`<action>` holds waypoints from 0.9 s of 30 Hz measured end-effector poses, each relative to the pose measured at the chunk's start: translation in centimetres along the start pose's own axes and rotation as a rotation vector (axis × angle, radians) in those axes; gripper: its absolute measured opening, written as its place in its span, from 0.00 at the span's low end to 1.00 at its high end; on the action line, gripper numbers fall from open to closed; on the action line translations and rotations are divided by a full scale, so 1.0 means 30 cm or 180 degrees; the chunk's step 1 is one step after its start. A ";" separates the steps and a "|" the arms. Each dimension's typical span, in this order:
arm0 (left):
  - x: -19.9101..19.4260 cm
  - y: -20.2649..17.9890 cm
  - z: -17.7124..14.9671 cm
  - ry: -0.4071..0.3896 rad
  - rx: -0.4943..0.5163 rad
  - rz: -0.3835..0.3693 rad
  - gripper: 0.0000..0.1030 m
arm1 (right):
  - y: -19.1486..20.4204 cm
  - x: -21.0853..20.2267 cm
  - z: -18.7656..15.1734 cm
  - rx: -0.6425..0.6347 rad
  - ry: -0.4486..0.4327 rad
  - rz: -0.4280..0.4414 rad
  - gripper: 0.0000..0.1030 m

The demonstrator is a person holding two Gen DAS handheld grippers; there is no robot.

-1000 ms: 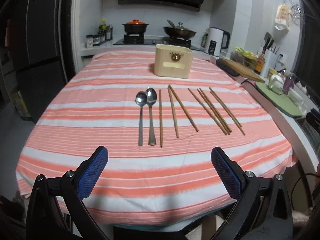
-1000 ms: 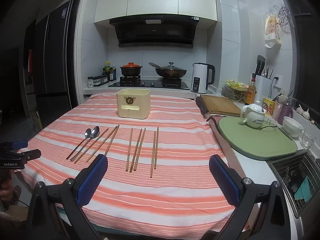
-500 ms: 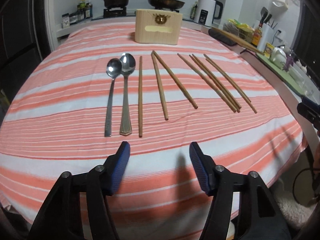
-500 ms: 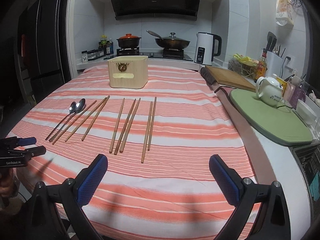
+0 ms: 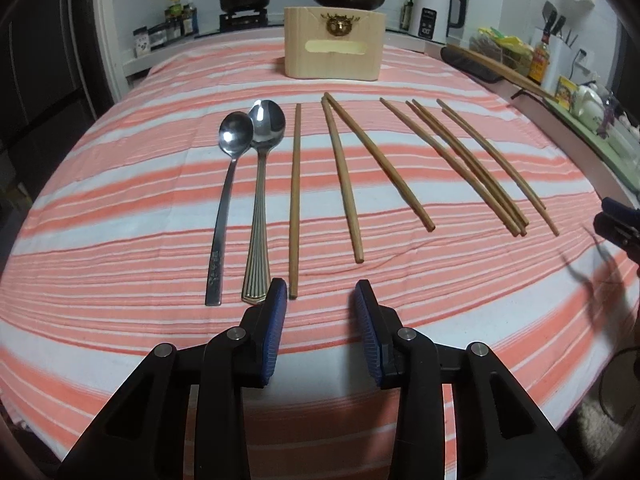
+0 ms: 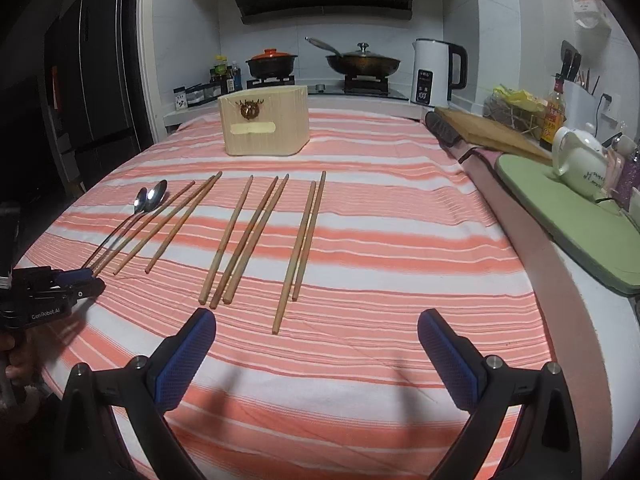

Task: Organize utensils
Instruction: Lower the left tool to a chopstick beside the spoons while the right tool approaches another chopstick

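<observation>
Left wrist view shows the left gripper (image 5: pixel 321 294) low over the striped tablecloth (image 5: pixel 120 340), and this is the change: 1 second ago its blue pads stood wide apart and high above the table edge, and now they are much narrower, with only a small gap, holding nothing. The left pad is just beside the near end of the patterned spoon (image 5: pixel 262 200), and the gap faces the near end of the leftmost chopstick (image 5: pixel 295 200). I judge that the first pick is being prepared, probably this chopstick or the spoon, but I cannot tell which.

A little further lie the plain spoon (image 5: pixel 226 204) to the left and the other chopsticks (image 5: pixel 460 160) fanned to the right, 8 sticks in total as the right wrist view shows. None is lifted yet.

The right gripper (image 6: pixel 316 330) has also come lower and closer to the table than before, but its fingers are spread wide and empty, near the ends of the rightmost pair of chopsticks (image 6: pixel 304 240).

At the far end stands the wooden holder box (image 5: pixel 334 50), upright and well apart from all utensils, likely the destination.
</observation>
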State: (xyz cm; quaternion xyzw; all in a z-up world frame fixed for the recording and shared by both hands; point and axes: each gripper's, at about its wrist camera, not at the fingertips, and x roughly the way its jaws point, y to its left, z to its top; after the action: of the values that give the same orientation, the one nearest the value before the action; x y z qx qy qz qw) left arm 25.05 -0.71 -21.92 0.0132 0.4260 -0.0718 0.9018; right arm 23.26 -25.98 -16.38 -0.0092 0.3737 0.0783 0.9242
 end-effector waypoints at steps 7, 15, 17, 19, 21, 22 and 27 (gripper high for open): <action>0.017 0.006 0.019 -0.0024 0.0022 0.0008 0.36 | -0.008 0.105 0.009 -0.0024 0.0346 0.0300 0.56; 0.036 0.006 0.042 -0.0008 0.0045 0.0016 0.34 | -0.028 0.201 0.051 -0.0090 0.0549 0.0150 0.28; 0.037 0.006 0.045 0.0000 0.0042 0.0013 0.34 | -0.025 0.204 0.063 -0.0053 0.0557 0.0278 0.27; 0.036 0.005 0.044 -0.0003 0.0036 0.0012 0.34 | -0.024 0.203 0.071 0.0017 0.0550 0.0370 0.27; 0.036 0.004 0.043 -0.0012 0.0043 0.0011 0.34 | -0.004 0.205 0.067 -0.0073 0.0581 0.0347 0.27; 0.036 0.005 0.042 -0.0015 0.0048 0.0009 0.34 | 0.004 0.208 0.063 -0.0114 0.0595 0.0326 0.27; 0.039 0.010 0.046 -0.0011 0.0037 -0.0017 0.34 | -0.024 0.218 0.067 0.0017 0.0615 0.0344 0.14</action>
State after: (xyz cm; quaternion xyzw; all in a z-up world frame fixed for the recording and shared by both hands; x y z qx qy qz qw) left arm 26.87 -0.66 -21.96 0.0173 0.4241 -0.0767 0.9022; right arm 29.40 -25.64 -19.49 0.0060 0.4612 0.1257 0.8783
